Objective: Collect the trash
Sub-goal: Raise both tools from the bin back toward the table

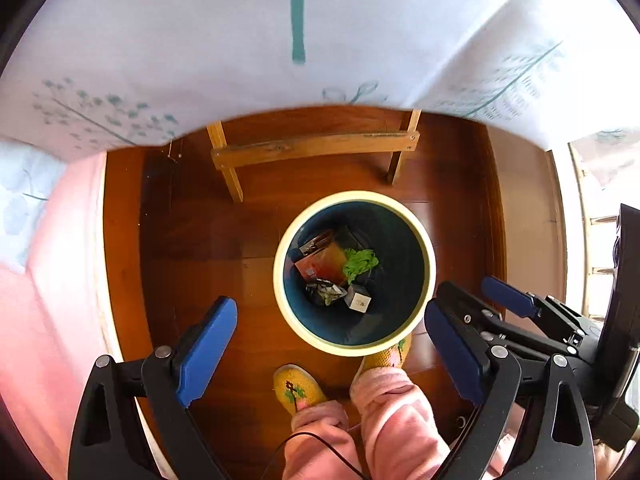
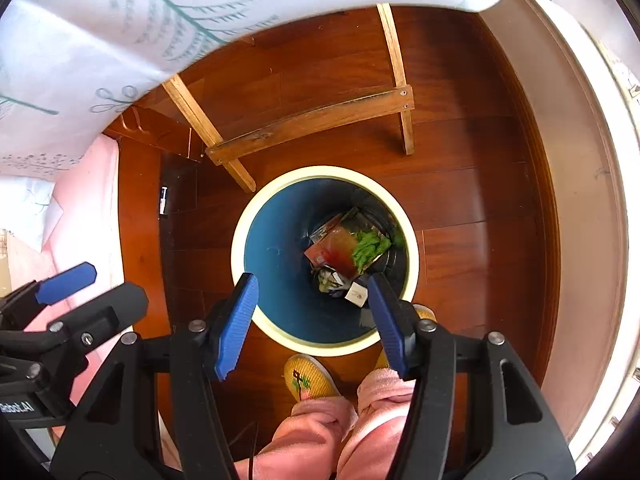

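Jaws of left gripper (image 1: pixel 332 356) and right gripper (image 2: pixel 312 324) spread wide, empty, poised straight above bin (image 2: pixel 248 216), trash (image 2: pixel 344 256) lying at bottom

Round bin (image 1: pixel 416 322), cream rim, dark blue inside, upright on wood floor. At bottom: red-orange wrapper (image 1: pixel 322 261) lying flat, crumpled green scrap (image 1: pixel 359 263) beside/touching it, small white box (image 1: pixel 359 300) + dark crumpled bits below wrapper.
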{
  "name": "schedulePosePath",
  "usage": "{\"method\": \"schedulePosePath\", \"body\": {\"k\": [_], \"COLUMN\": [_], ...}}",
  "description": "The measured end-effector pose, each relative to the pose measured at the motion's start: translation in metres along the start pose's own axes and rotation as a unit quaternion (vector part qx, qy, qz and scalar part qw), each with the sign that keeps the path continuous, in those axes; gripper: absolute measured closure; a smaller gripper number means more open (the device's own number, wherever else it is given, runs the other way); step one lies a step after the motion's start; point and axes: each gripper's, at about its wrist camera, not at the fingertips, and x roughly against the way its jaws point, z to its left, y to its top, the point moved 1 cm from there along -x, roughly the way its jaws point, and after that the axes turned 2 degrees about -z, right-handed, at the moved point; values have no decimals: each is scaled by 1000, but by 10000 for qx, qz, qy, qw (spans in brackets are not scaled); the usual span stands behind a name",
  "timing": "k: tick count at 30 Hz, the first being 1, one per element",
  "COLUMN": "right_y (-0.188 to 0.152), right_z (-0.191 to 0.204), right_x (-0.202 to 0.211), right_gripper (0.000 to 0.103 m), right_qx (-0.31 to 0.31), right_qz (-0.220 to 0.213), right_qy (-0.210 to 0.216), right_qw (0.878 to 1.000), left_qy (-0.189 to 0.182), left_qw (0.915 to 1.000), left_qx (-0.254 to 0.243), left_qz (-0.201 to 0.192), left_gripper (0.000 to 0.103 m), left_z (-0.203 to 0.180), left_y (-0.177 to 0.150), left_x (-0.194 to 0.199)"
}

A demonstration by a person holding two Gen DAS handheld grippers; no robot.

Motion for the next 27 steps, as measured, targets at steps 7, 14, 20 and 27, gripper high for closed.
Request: {"method": "schedulePosePath", "body": {"k": [7, 14, 20, 27], "right_y": [-1, -4, -11, -7], "right_z": [28, 59, 87, 125], "right_x": [63, 164, 254, 348], "right_gripper": [49, 49, 49, 49], "right_qx": [146, 146, 99, 342], "right_qz": [-136, -473, -907, -1642], "right_qy": [-52, -52, 16, -161], "right_qw": [9998, 9988, 9958, 9857], "left_qy": [-32, 32, -188, -416], "left_qw": [9999, 9979, 9897, 9752], "left_qx": [-51, -218, -435, -595], "left_qz": [-146, -609, -1351, -2093], "left_gripper": [7, 7, 7, 7], "left_z": [1, -3, 0, 15], "left_y": [10, 13, 9, 12], "left_x": [76, 194, 302, 404]}}
